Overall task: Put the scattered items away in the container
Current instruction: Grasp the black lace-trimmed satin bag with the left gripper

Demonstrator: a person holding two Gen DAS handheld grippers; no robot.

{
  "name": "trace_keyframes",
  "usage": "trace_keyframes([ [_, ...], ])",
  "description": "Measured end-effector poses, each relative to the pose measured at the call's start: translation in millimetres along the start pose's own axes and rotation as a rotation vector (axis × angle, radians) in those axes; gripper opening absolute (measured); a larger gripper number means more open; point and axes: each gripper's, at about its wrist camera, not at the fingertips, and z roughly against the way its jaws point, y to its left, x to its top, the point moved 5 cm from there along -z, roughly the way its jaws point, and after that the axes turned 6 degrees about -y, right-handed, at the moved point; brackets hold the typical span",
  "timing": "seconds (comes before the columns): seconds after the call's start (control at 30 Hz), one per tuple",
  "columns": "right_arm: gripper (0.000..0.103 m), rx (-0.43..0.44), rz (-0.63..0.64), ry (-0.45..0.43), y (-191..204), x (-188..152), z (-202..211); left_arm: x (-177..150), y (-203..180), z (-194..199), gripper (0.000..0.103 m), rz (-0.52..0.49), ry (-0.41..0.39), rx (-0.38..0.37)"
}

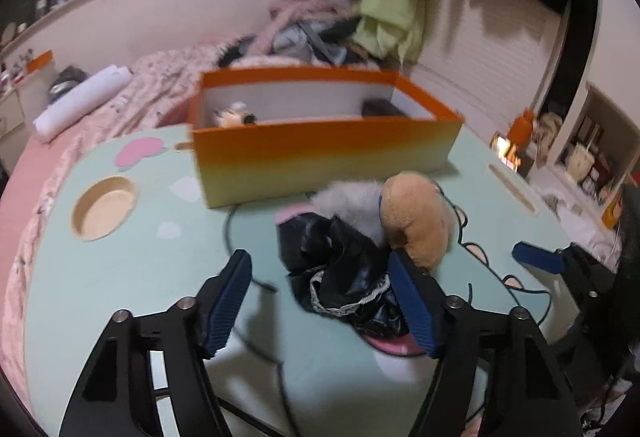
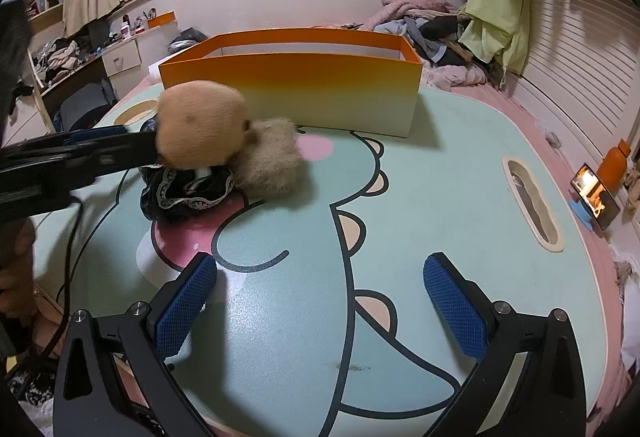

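A plush doll lies on the mint-green table [image 2: 440,165] in front of the orange-and-cream box [image 1: 320,153]. It has a tan head [image 1: 416,213], a fluffy pale part [image 1: 352,201] and a black lace-trimmed dress [image 1: 340,265]. My left gripper [image 1: 318,257] is open around the dress. Its right pad touches the cloth below the head, and its left pad stands apart. In the right wrist view the left gripper [image 2: 120,141] comes in from the left against the tan head [image 2: 200,121]. My right gripper [image 2: 320,261] is open and empty over the table. In the box are a small plush [image 1: 234,115] and a dark item [image 1: 382,108].
A round recess [image 1: 105,207] and a slot [image 2: 530,205] are cut into the tabletop. A black cable [image 1: 228,229] runs across it. A lit phone [image 2: 596,199] and an orange bottle [image 2: 614,165] stand at the right. Behind the box are a bed and a pile of clothes [image 2: 432,21].
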Motion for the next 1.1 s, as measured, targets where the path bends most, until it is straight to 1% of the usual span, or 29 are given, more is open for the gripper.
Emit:
trace_keyframes([
  [0.1, 0.103, 0.0, 0.0, 0.0, 0.3, -0.1, 0.1, 0.7, -13.5, -16.0, 0.069, -0.052, 0.076, -0.037],
  [0.13, 0.103, 0.0, 0.0, 0.0, 0.4, -0.1, 0.0, 1.6, -16.9, -17.6, 0.069, -0.067, 0.081, -0.048],
  [0.17, 0.103, 0.0, 0.0, 0.0, 0.4, -0.1, 0.1, 2.4, -19.8, -16.2, 0.062, -0.073, 0.07, -0.066],
  [0.23, 0.103, 0.0, 0.0, -0.001, 0.4, -0.2, 0.1, 1.8, -21.3, -11.5, 0.043, -0.065, 0.062, -0.111],
  [0.27, 0.103, 0.0, 0.0, -0.001, 0.5, -0.3, 0.1, 1.3, -19.1, -7.8, 0.039, -0.053, 0.056, -0.123],
  [0.37, 0.103, -0.001, -0.001, 0.0, 0.6, -0.4, 0.1, -1.2, -10.3, 6.4, 0.034, -0.025, 0.033, -0.126],
  [0.47, 0.103, -0.001, -0.001, 0.0, 0.5, -0.5, 0.1, -7.3, -0.1, 32.7, 0.034, 0.008, -0.009, -0.125],
  [0.57, 0.103, 0.0, -0.001, -0.001, 0.4, -0.6, 0.1, -18.0, 4.0, 46.7, 0.035, 0.03, -0.014, -0.132],
  [0.63, 0.103, -0.001, -0.001, -0.001, 0.4, -0.8, 0.1, -28.5, 6.8, 46.3, 0.039, 0.015, 0.009, -0.082],
  [0.67, 0.103, 0.0, -0.001, -0.002, 0.1, -0.7, 0.1, -33.7, 8.6, 43.0, 0.045, -0.001, 0.013, -0.038],
  [0.7, 0.103, -0.001, -0.001, -0.003, 1.5, -0.1, 0.2, -36.3, 10.6, 41.7, 0.049, -0.004, 0.006, -0.027],
  [0.73, 0.103, 0.0, -0.001, -0.004, 1.7, 0.2, 0.3, -37.7, 12.4, 41.1, 0.058, 0.006, -0.005, -0.025],
  [0.77, 0.103, 0.003, -0.002, -0.007, 2.2, 1.4, 0.7, -38.2, 14.9, 39.4, 0.064, 0.031, -0.013, -0.025],
  [0.8, 0.103, 0.02, -0.009, -0.013, 3.2, 3.3, 2.1, -38.1, 16.5, 38.5, 0.066, 0.048, -0.014, -0.026],
  [0.83, 0.103, 0.038, -0.011, -0.019, 4.6, 5.2, 3.1, -37.8, 17.7, 37.5, 0.07, 0.059, -0.013, -0.029],
  [0.87, 0.102, 0.054, -0.011, -0.03, 5.9, 7.4, 5.1, -37.8, 17.5, 36.6, 0.072, 0.06, -0.013, -0.034],
  [0.97, 0.092, 0.074, 0.024, -0.084, 15.3, 19.4, 12.2, -38.4, 12.6, 32.7, 0.071, 0.033, -0.024, -0.039],
  [1.0, 0.086, 0.069, 0.046, -0.094, 21.4, 25.2, 12.2, -39.3, 11.6, 31.6, 0.068, 0.031, -0.023, -0.045],
  [1.03, 0.082, 0.072, 0.056, -0.09, 25.3, 28.9, 9.8, -41.2, 9.9, 30.2, 0.056, 0.034, -0.021, -0.062],
  [1.07, 0.076, 0.088, 0.061, -0.074, 30.1, 33.0, 4.8, -41.8, 9.0, 30.4, 0.051, 0.037, -0.027, -0.073],
  [1.1, 0.071, 0.102, 0.059, -0.058, 33.3, 35.0, 0.4, -42.7, 7.9, 31.2, 0.049, 0.034, -0.032, -0.076],
])
